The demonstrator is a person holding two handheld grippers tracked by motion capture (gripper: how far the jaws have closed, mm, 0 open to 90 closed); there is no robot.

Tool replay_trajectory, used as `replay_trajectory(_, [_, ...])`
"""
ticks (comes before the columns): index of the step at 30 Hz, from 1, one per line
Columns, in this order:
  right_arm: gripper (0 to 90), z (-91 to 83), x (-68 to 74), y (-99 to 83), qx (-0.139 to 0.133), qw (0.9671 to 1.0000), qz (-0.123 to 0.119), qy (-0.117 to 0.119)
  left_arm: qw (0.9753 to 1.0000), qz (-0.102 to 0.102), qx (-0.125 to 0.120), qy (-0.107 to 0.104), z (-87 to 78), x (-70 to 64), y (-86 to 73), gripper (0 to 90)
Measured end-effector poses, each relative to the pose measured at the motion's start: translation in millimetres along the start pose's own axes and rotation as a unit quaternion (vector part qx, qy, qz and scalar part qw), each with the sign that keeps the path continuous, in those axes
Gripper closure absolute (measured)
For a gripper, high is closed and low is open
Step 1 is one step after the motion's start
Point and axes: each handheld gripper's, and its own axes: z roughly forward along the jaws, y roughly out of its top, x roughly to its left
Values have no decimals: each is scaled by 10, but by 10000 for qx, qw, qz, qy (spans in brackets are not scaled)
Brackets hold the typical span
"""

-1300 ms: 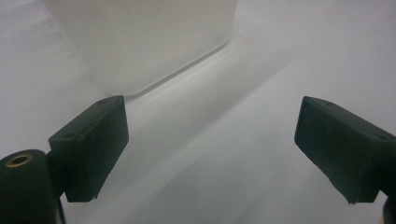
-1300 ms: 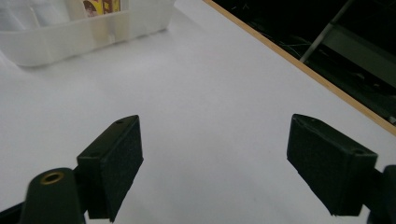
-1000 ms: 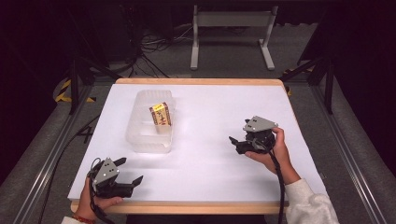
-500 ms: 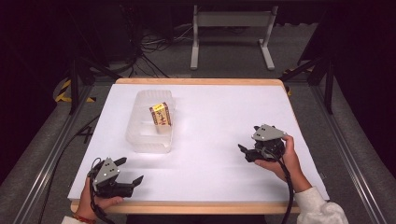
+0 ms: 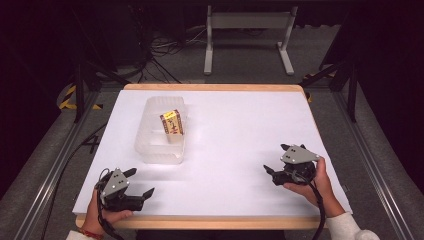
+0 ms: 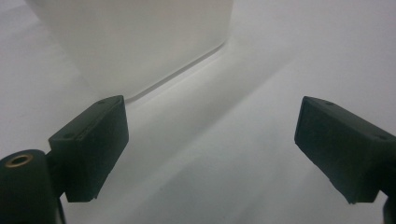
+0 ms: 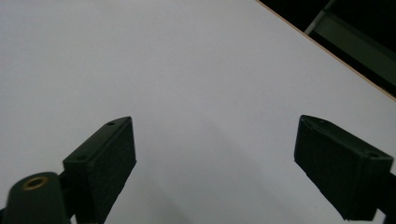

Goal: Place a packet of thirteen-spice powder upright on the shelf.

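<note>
High view, right gripper (image 5: 274,161) drawn nearer, lower

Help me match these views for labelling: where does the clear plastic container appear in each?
High view: clear plastic container at left of centre on the table, a small box inside.
Left gripper view: its pale wall at upper left.
Right gripper view: not in it.
Shared landmark: white table surface.

Small box (image 5: 171,126) in clear tub (image 5: 150,145): print present, too blurred to read.
</note>
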Motion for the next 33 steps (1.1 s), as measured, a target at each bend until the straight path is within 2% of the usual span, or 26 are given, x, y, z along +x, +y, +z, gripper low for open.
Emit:
replay_trajectory(4, [130,-50,-6,-100,-70,10000,67,22,10000,11,-8,-10,5,-1,4,106])
replay_trajectory(18, [115,-290,-104,-527,44,9989,306,-364,10000,33,-15,-27,29,8,20,106])
replay_trajectory(20, [115,-344,-135,-637,70,9981,420,-446,10000,28,-3,-37,38,8,26,105])
replay_trajectory(26, [115,-437,-183,-792,60,9964,626,-562,10000,28,-34,-33,49,17,34,106])
replay_trajectory(33, [111,-577,-249,-966,-77,9924,961,-762,10000,-13,-73,-43,51,28,45,106])
